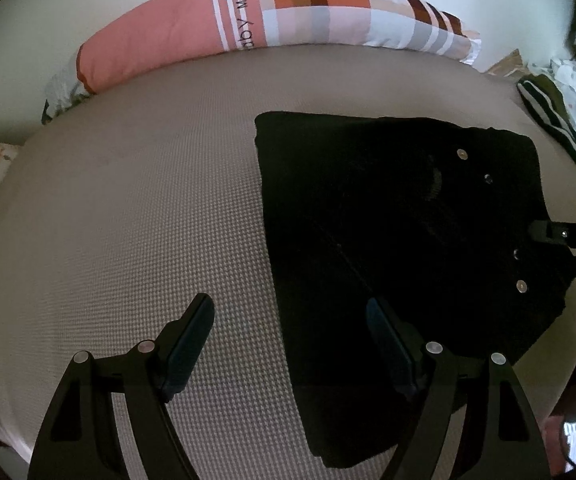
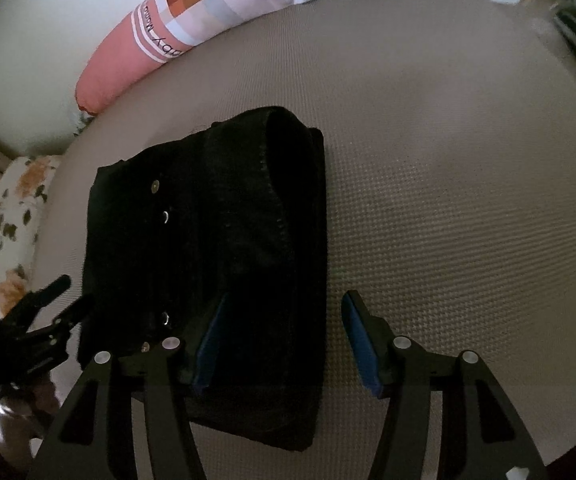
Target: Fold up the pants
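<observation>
The black pants (image 1: 400,224) are lying folded into a compact, roughly rectangular bundle on the beige textured mattress (image 1: 127,208), toward its near edge, with metal snaps showing along one side of the bundle; I am holding my left gripper (image 1: 288,344) over the bundle's left border, its jaws standing wide, one finger above bare mattress and the other above the dark cloth, with nothing pinched between them; I am holding my right gripper (image 2: 283,344) over the bundle's right border, its jaws parted to a middling width and gripping nothing, the left blue pad (image 2: 209,348) lying over the cloth and the right pad over bare mattress; whether that left pad is touching the fabric I cannot tell; in the left wrist view the tip of my right gripper is showing at the bundle's far side; a long pink and checked bolster (image 1: 255,20) is lying along the far edge against the wall; a floral pillow (image 2: 15,216) is sitting at the left edge, and other clothes (image 1: 560,120) are lying heaped at the right corner.
</observation>
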`<state>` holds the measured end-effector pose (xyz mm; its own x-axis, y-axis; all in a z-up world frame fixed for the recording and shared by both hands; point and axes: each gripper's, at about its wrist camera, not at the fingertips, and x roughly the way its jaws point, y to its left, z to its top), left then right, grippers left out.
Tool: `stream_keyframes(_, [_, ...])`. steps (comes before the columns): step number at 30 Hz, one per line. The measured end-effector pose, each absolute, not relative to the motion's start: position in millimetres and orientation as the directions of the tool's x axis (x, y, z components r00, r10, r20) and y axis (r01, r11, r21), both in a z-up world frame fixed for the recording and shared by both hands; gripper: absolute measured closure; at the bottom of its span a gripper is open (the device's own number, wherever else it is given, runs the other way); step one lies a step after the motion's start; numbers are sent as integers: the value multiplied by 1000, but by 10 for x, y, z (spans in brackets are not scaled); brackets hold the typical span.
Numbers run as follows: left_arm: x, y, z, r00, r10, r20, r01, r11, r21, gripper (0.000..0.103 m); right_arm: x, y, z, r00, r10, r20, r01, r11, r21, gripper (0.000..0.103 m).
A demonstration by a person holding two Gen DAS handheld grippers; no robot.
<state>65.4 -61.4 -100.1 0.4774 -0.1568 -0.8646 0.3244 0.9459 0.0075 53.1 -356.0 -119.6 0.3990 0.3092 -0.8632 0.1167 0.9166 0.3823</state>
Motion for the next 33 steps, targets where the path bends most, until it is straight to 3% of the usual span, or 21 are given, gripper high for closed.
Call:
stream_keyframes(11, [843,-532,-1062,419,-218,-881,315,945,-84,22,653,-3675,-1298,357,466,-810,50,856,514,48])
stream_keyframes(26, [1163,-227,-1153,239,-517,-822,283,847,-451,21,800,-3748,-1364,289,608,-739,-34,778,627,48])
stream_keyframes(33, [1216,-248,-1164,155,-595,-788,325,784,-528,17,783,-3859,-1402,258,658,-707,-40,739,673,49])
